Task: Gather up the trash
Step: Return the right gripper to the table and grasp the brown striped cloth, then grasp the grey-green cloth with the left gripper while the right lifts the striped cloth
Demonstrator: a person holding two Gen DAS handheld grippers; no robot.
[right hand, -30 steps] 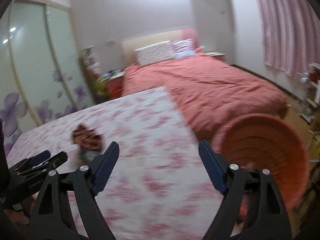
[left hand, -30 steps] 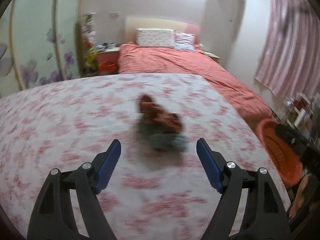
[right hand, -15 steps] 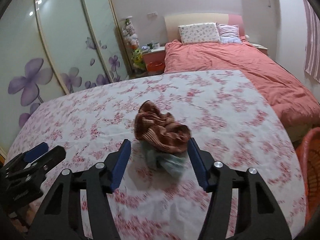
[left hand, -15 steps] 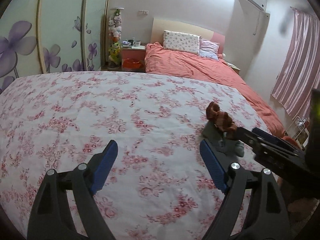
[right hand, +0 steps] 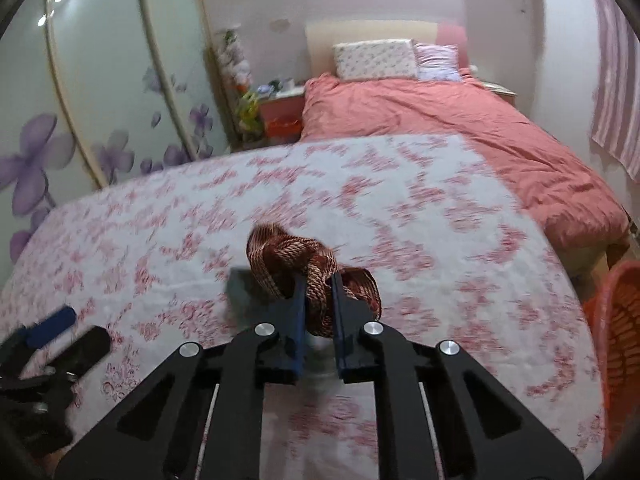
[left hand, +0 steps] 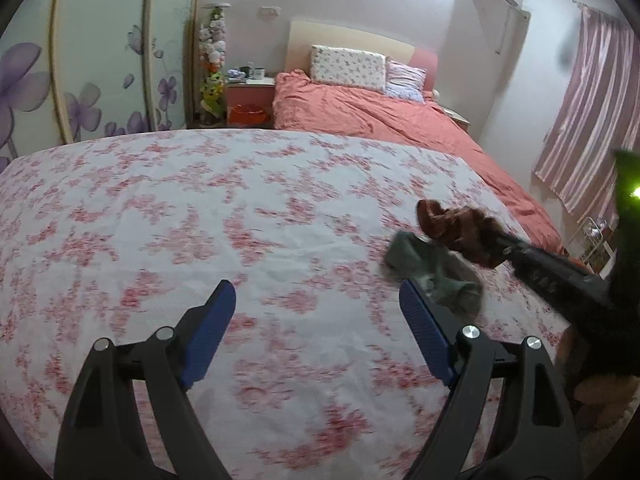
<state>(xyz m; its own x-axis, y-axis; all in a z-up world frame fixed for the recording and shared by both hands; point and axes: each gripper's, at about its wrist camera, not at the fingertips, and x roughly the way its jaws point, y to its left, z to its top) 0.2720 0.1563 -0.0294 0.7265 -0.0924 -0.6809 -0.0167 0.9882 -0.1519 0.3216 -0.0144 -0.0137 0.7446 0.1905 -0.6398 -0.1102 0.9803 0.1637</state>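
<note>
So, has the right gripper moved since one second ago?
Yes. The right gripper has swung from the orange basket at the bed's edge over to the brown cloth on the flowered sheet, and its jaws have just been closing on it.

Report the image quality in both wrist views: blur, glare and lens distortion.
Left wrist view: the floral bedspread is motion-smeared, the brown cloth soft; ceiling glare burns out the top right; the fisheye bows the wardrobe doors. Right wrist view: streaked blur across the bedspread, while the right tool and the cloth it pinches stay fairly sharp; dark vignette in the corners.
</note>
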